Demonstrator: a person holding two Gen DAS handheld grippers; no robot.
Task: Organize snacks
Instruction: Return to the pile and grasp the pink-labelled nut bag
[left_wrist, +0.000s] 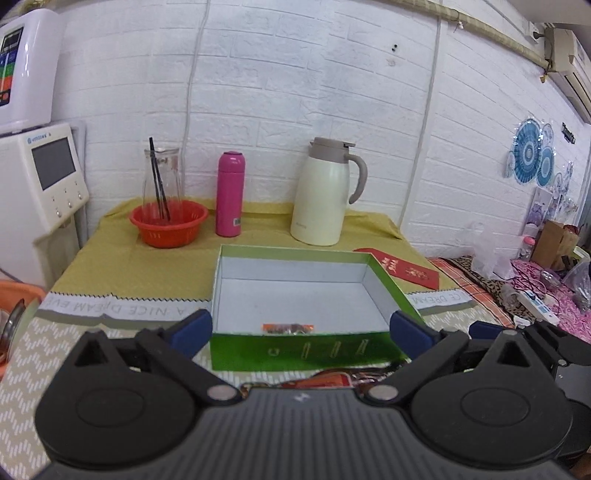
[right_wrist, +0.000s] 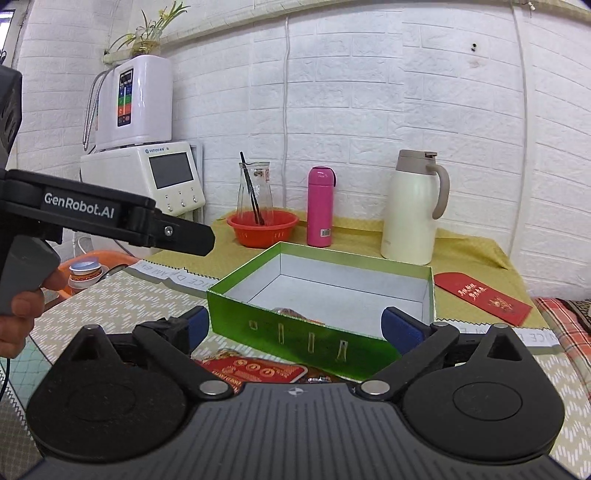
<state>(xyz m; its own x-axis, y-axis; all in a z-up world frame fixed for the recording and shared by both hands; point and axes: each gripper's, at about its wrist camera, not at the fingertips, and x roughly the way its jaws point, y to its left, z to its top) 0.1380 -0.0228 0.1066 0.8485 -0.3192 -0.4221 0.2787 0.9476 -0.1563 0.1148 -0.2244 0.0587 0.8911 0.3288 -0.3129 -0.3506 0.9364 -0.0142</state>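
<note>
A green open box with a white inside stands on the table in front of both grippers; it also shows in the right wrist view. One small orange snack packet lies inside by its near wall; in the right wrist view its top just shows over the wall. More snack packets lie in front of the box, a red one under my right gripper and an orange one under my left. My left gripper is open and empty, and so is my right gripper. The left gripper's body shows at the left.
At the back stand an orange basket holding a glass jug, a pink bottle and a cream thermos jug. A red envelope lies right of the box. White appliances stand left. Cluttered bedding lies right.
</note>
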